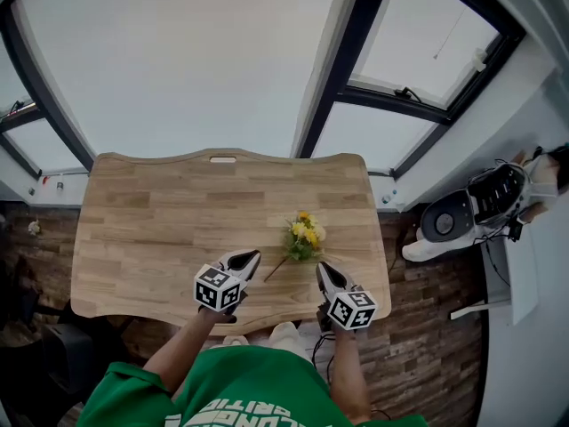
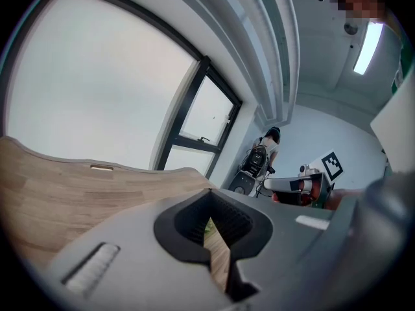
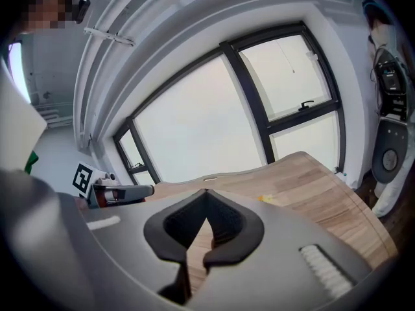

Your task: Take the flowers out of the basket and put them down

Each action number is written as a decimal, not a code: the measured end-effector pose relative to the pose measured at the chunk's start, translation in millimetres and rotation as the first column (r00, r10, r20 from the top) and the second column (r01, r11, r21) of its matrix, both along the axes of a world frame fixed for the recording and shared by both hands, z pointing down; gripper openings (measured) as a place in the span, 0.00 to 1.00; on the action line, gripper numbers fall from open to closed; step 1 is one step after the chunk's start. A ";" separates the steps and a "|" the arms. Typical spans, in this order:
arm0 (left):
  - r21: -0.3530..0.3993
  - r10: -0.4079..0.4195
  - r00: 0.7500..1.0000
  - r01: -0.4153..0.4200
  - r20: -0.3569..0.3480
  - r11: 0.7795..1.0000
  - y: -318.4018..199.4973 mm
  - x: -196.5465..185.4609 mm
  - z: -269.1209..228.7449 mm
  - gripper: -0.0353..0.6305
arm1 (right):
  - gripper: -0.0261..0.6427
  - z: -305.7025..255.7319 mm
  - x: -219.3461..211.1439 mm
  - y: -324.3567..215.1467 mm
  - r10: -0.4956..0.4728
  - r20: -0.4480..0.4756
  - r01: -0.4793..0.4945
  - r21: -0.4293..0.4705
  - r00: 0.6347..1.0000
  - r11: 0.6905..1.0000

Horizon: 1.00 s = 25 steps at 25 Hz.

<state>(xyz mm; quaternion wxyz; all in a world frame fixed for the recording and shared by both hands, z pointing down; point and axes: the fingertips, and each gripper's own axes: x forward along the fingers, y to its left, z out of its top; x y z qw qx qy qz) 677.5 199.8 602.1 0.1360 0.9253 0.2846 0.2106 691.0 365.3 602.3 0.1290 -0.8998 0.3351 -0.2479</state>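
Left gripper [image 1: 253, 256], right gripper [image 1: 323, 268]: ribbed jaws together, empty. Yellow flowers [image 1: 304, 236], perhaps artificial, on wood-grain table [image 1: 151, 229].

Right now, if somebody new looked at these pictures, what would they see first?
Probably the little bunch of yellow flowers, lying on the wooden table near its front edge. Next come the left tongs and the right tongs, both shut and empty, one on each side of the stem. Behind the table, big bright windows fill the top of the head view.
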 end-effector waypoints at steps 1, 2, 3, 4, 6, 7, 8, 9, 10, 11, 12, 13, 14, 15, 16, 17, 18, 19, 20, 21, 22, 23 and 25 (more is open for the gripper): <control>-0.001 0.005 1.000 -0.005 -0.005 1.000 -3.7 -2.8 -1.7 0.08 | 0.05 0.7 -4.2 -3.1 0.005 -0.003 -0.005 -0.001 1.000 1.000; -0.002 0.009 1.000 -0.009 -0.010 1.000 -7.6 -6.0 -3.3 0.08 | 0.05 1.9 -9.0 -6.4 0.009 -0.004 -0.009 -0.001 1.000 1.000; -0.003 0.011 1.000 -0.011 -0.014 1.000 -11.7 -9.4 -4.6 0.08 | 0.05 3.3 -13.8 -9.6 0.014 -0.005 -0.014 -0.001 1.000 1.000; -0.004 0.012 1.000 -0.012 -0.020 1.000 -15.6 -12.4 -5.8 0.08 | 0.05 4.5 -18.1 -12.5 0.017 -0.005 -0.017 0.000 1.000 1.000; -0.004 0.007 0.999 -0.007 -0.034 1.000 -23.0 -16.3 -7.7 0.08 | 0.05 5.5 -24.0 -17.5 0.021 -0.009 -0.021 0.002 1.000 1.000; -0.004 0.003 0.999 -0.004 -0.043 1.000 -26.4 -17.3 -8.4 0.08 | 0.05 5.3 -25.9 -19.5 0.023 -0.013 -0.023 0.002 1.000 1.000; -0.005 0.000 0.999 0.000 -0.048 1.000 -29.3 -18.1 -8.6 0.08 | 0.05 5.0 -27.6 -20.7 0.025 -0.016 -0.025 0.001 1.000 1.000; -0.007 -0.002 0.999 0.002 -0.050 1.000 -31.7 -19.0 -8.0 0.08 | 0.05 4.8 -29.1 -21.5 0.028 -0.019 -0.028 0.000 0.999 1.000; -0.010 -0.002 0.999 0.002 -0.050 1.000 -33.7 -19.8 -7.1 0.08 | 0.05 4.5 -30.3 -21.9 0.031 -0.022 -0.031 -0.002 0.999 1.000; -0.013 -0.001 0.999 0.001 -0.049 1.000 -35.3 -20.6 -6.2 0.08 | 0.04 4.0 -31.2 -22.3 0.035 -0.026 -0.035 -0.006 0.999 0.999; -0.016 0.001 0.999 -0.002 -0.049 1.000 -36.4 -21.8 -5.6 0.08 | 0.05 3.5 -32.4 -22.6 0.039 -0.030 -0.039 -0.009 0.999 0.999; -0.018 0.005 0.999 -0.006 -0.049 1.000 -37.1 -23.4 -5.1 0.08 | 0.04 3.1 -34.0 -22.9 0.044 -0.032 -0.044 -0.013 0.999 0.999; -0.020 0.009 0.999 -0.010 -0.049 1.000 -37.7 -25.0 -4.9 0.08 | 0.04 2.8 -35.5 -22.9 0.049 -0.034 -0.050 -0.017 0.998 0.999; -0.021 0.013 0.999 -0.014 -0.049 1.000 -38.1 -25.9 -4.9 0.08 | 0.04 2.7 -36.6 -22.8 0.055 -0.035 -0.055 -0.021 0.998 0.998; -0.024 0.015 0.999 -0.016 -0.049 1.000 -38.4 -26.1 -5.0 0.08 | 0.05 2.7 -37.2 -22.4 0.059 -0.035 -0.060 -0.026 0.998 0.998; -0.027 0.015 0.999 -0.016 -0.049 1.000 -38.6 -25.6 -5.2 0.08 | 0.04 2.8 -37.5 -21.8 0.061 -0.036 -0.063 -0.031 0.997 0.998; -0.030 0.015 0.999 -0.016 -0.050 0.999 -38.7 -24.9 -5.7 0.08 | 0.04 2.6 -37.8 -21.3 0.063 -0.036 -0.065 -0.035 0.997 0.997; -0.033 0.016 0.999 -0.018 -0.051 0.999 -38.5 -24.4 -6.4 0.08 | 0.04 2.1 -38.4 -20.9 0.065 -0.038 -0.066 -0.037 0.997 0.997; -0.033 0.019 0.998 -0.020 -0.054 0.999 -37.9 -24.3 -7.2 0.08 | 0.04 1.5 -39.4 -20.4 0.067 -0.039 -0.068 -0.038 0.997 0.997; -0.032 0.023 0.998 -0.024 -0.055 0.999 -37.0 -24.7 -8.0 0.08 | 0.04 1.0 -40.8 -19.7 0.070 -0.040 -0.071 -0.038 0.997 0.997; -0.031 0.028 0.998 -0.029 -0.056 0.999 -35.8 -25.4 -8.6 0.08 | 0.04 0.8 -42.3 -18.6 0.073 -0.041 -0.075 -0.039 0.996 0.996; -0.030 0.032 0.998 -0.034 -0.055 0.999 -34.8 -26.2 -8.6 0.08 | 0.04 0.8 -43.7 -17.5 0.077 -0.041 -0.079 -0.039 0.996 0.996; -0.030 0.039 0.998 -0.041 -0.052 0.999 -34.1 -27.7 -7.3 0.08 | 0.04 1.4 -45.8 -15.7 0.087 -0.040 -0.088 -0.038 0.995 0.995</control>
